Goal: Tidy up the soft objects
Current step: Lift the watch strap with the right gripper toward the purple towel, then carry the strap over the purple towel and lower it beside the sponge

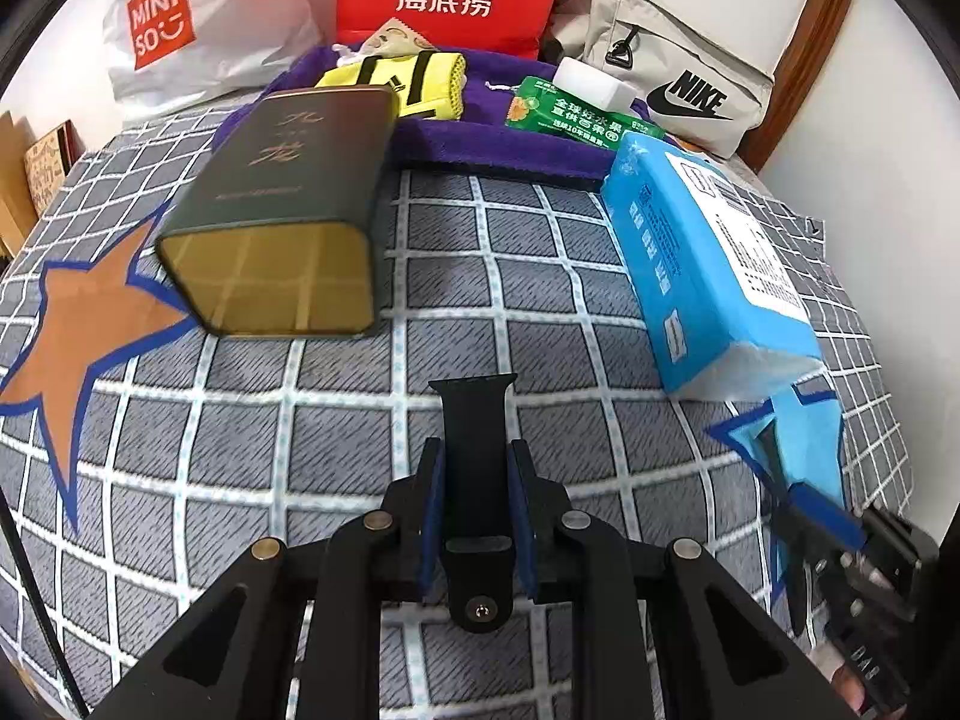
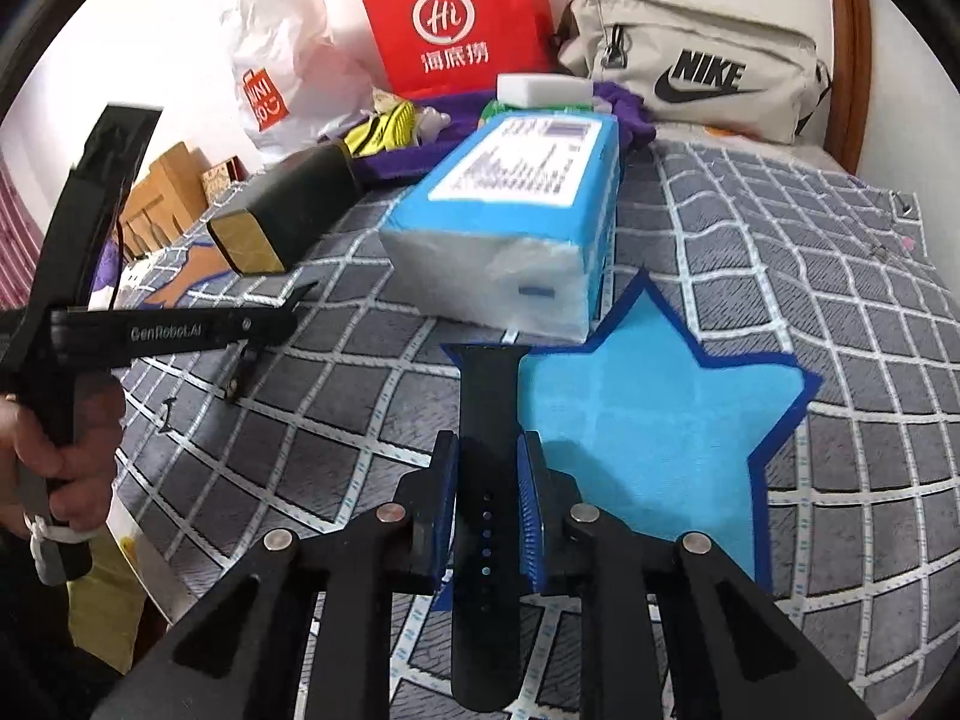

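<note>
We see the left gripper [image 1: 477, 495] clamped on a black strap [image 1: 478, 444], which juts forward over the checked sheet [image 1: 336, 420]. The right gripper [image 2: 487, 495] is clamped on a second strap [image 2: 489, 420], beside the blue star [image 2: 648, 420].

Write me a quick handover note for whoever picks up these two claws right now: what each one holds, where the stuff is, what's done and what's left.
Left claw: shut on a short black strap piece, above the checked bedcover.
Right claw: shut on the long black strap piece with holes, at the blue star patch.
Things: blue tissue pack beside the blue star; dark tin lying by the orange star patch; yellow cloth and green packet on the purple towel.
Done: both strap pieces picked up.
Left: probably place them; which spot is meant I cannot tell.
</note>
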The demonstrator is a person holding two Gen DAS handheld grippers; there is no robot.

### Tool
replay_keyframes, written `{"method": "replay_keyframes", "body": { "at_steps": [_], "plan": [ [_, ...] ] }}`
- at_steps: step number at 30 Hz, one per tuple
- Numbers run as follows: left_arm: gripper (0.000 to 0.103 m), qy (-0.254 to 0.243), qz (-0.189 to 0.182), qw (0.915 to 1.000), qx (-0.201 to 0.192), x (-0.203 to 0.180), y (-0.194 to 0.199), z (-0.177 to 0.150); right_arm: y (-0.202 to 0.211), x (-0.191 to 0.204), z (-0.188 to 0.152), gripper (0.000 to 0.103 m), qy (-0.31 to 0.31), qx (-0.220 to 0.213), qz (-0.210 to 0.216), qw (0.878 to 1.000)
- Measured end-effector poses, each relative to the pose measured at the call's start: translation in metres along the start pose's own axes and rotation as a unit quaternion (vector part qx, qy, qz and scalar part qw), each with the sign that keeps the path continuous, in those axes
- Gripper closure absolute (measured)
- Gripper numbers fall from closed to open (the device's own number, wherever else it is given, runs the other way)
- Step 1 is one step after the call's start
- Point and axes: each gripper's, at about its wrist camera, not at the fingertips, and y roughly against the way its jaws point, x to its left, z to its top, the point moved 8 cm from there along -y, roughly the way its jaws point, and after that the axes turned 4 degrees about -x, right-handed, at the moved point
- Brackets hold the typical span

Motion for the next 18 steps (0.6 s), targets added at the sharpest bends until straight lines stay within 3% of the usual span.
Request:
{"method": "replay_keyframes", "body": {
  "at_steps": [18],
  "plan": [
    [0.083, 0.033, 0.01, 0.9981, -0.051, 0.046, 0.057, 0.012, 0.033, 0.018, 0.028, 0.083, 0.002, -0.028, -0.012, 1.0]
  ]
}}
